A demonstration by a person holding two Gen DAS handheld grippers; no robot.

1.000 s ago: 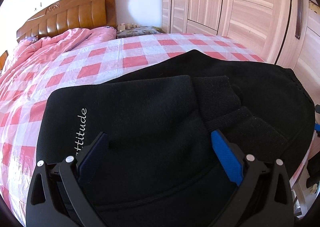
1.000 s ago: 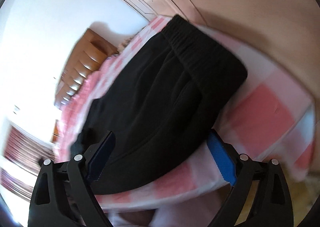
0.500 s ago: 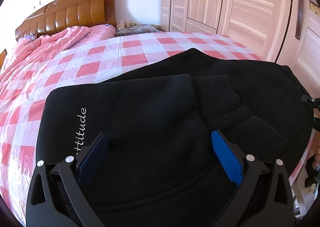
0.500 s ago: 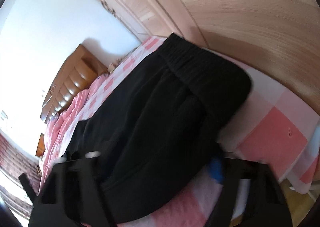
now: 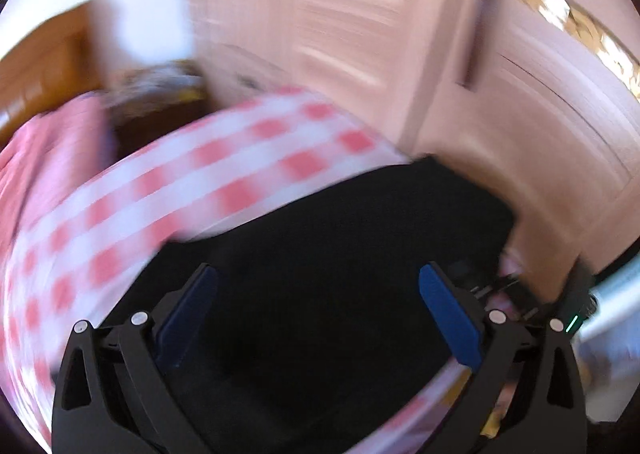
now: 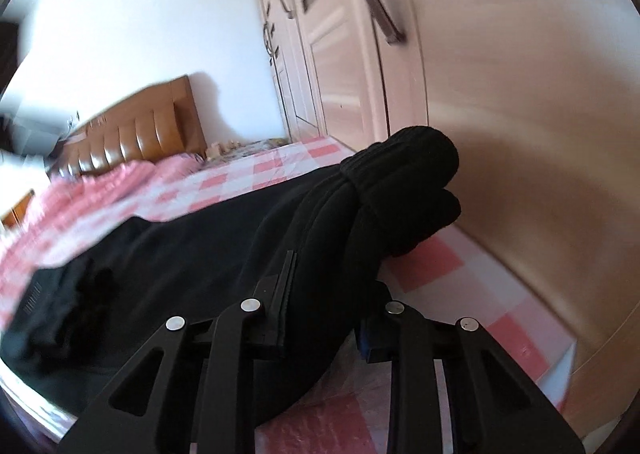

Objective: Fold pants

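Observation:
The black pants (image 5: pixel 328 266) lie across the red-and-white checked bed sheet (image 5: pixel 224 173). My left gripper (image 5: pixel 316 310) is open and empty, with its blue pads spread just above the fabric; this view is blurred by motion. My right gripper (image 6: pixel 324 294) is shut on the pants (image 6: pixel 224 254) near the ribbed waistband (image 6: pixel 404 169), which bunches up beyond the fingers at the bed's right edge. The folded-over leg end (image 6: pixel 68 302) lies at the far left.
A pink wardrobe (image 5: pixel 460 65) stands close along the bed's right side and shows in the right wrist view (image 6: pixel 500 93). A wooden headboard (image 6: pixel 136 129), a pink quilt (image 6: pixel 92 189) and a bedside cabinet (image 5: pixel 156 89) are at the far end.
My right gripper has moved in and closed on the waistband end of the pants. My left gripper has swung quickly to the right over the pants, still open.

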